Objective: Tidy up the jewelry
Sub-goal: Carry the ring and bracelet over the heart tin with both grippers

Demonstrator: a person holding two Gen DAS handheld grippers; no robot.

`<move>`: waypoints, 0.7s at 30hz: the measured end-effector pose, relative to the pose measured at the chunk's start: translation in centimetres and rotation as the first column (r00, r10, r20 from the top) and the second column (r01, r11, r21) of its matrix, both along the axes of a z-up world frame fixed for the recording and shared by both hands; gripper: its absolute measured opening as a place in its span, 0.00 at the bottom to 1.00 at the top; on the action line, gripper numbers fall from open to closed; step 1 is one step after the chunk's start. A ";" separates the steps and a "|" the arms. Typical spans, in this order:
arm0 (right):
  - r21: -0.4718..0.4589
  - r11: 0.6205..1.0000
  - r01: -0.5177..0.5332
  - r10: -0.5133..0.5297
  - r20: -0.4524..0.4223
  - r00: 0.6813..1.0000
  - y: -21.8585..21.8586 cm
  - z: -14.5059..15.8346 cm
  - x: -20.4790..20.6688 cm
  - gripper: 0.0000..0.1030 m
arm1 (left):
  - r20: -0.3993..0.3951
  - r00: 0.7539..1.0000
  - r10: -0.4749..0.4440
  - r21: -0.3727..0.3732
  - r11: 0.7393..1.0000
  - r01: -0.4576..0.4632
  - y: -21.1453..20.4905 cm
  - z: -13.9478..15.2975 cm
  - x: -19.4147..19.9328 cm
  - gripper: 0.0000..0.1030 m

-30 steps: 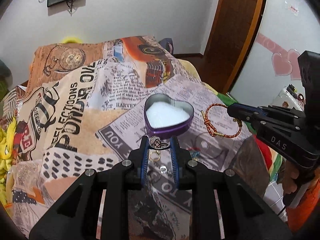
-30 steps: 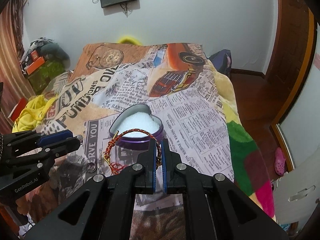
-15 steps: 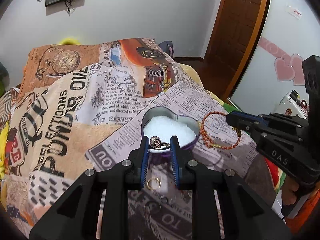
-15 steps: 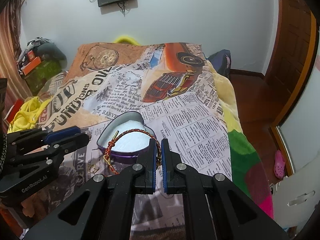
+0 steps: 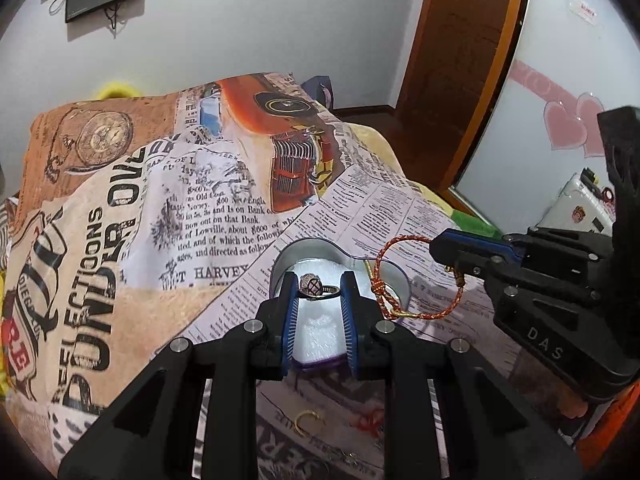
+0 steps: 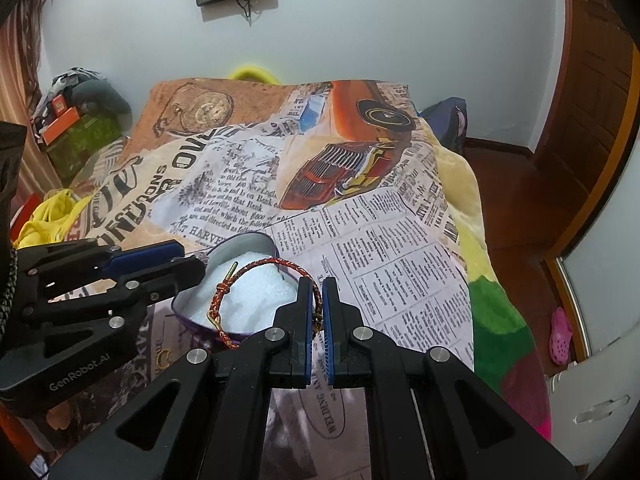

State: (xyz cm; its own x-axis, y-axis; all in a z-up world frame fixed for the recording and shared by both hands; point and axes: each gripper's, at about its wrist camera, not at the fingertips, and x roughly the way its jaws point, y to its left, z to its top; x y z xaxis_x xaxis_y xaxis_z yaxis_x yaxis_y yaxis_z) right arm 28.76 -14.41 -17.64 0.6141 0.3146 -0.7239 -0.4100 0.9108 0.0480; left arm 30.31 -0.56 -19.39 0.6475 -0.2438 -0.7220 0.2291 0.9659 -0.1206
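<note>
The left gripper (image 5: 319,289) holds a jewelled ring (image 5: 316,286) crosswise between its jaws, which stand only narrowly apart, pressed on the band's two sides so that the ornate head faces up and the ring cannot roll out. It hangs over the white padding of the heart-shaped tin (image 5: 394,276) that sits on the bed's newspaper-print blanket (image 5: 208,208), probably so that the ring can drop straight onto the cushion. The right gripper (image 6: 317,300) has its jaws fully closed on the cord of a red-and-gold braided bracelet (image 6: 256,266), pinching one side so the loop hangs free over the tin's edge, seemingly waiting its turn. A small gold hoop (image 5: 306,420) and a red tangle (image 5: 370,420) lie on the blanket nearer the camera, not yet gathered.
</note>
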 end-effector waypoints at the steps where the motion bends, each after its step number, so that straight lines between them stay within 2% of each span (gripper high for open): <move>1: -0.001 1.000 0.000 0.000 0.000 1.000 0.1 0.0 0.1 0.04 | 0.000 1.000 -0.002 0.006 1.000 0.002 0.0 -0.1 0.2 0.19; 15: -0.030 0.999 -0.025 0.024 -0.030 0.999 1.1 -1.1 1.5 0.04 | -0.075 0.997 -0.017 0.041 0.999 0.020 -0.3 -2.1 1.4 0.19; 21: -0.032 0.998 -0.047 0.045 -0.057 0.997 1.4 -1.6 1.8 0.04 | -0.078 0.997 -0.014 0.032 0.999 0.017 0.1 -2.0 1.1 0.20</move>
State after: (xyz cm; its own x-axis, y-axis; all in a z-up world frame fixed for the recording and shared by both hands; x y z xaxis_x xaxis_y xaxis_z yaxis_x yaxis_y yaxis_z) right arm 30.57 -12.98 -19.21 0.5578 0.3169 -0.7671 -0.4488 0.8926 0.0424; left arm 31.37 -0.50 -21.36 0.5855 -0.2289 -0.7777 0.2353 0.9660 -0.1071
